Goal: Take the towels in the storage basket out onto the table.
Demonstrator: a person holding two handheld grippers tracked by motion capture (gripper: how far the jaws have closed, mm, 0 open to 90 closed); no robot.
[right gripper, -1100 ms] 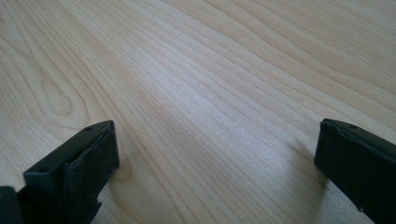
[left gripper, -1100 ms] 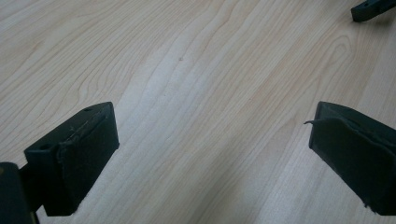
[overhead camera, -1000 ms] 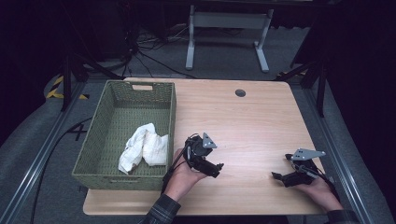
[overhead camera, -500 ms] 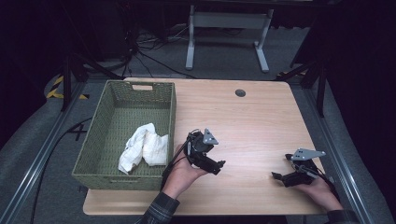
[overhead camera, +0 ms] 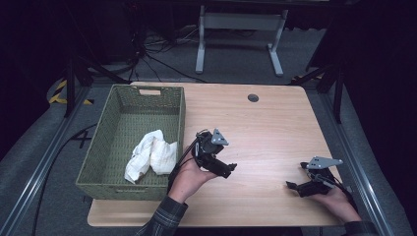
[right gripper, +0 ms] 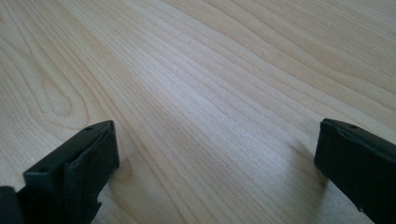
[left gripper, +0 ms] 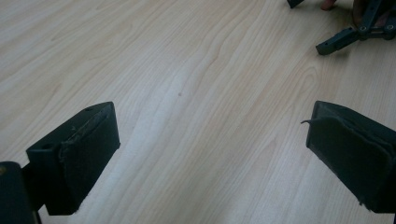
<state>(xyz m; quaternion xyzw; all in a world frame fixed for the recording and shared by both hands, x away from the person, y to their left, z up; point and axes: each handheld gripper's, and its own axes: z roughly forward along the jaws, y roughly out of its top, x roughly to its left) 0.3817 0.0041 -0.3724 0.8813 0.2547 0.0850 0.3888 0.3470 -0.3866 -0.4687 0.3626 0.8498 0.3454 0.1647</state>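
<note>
The table (overhead camera: 265,128) is showing pale wood grain with a smooth, faintly satin finish, catching a soft sheen between the pads (right gripper: 74,163) of the right gripper (right gripper: 217,163). Those pads are looking like matt black foam or rubber, slightly rough and frayed at the edges, and the left gripper (left gripper: 210,158) is wearing the same dull padding (left gripper: 79,149). Left of the left gripper's fingers, the basket (overhead camera: 110,142) is showing coarse green woven wicker, and the cloth (overhead camera: 150,155) inside is looking soft, white and crumpled, possibly towelling. A grey plate (overhead camera: 219,137) above those fingers is appearing matt, perhaps plastic.
</note>
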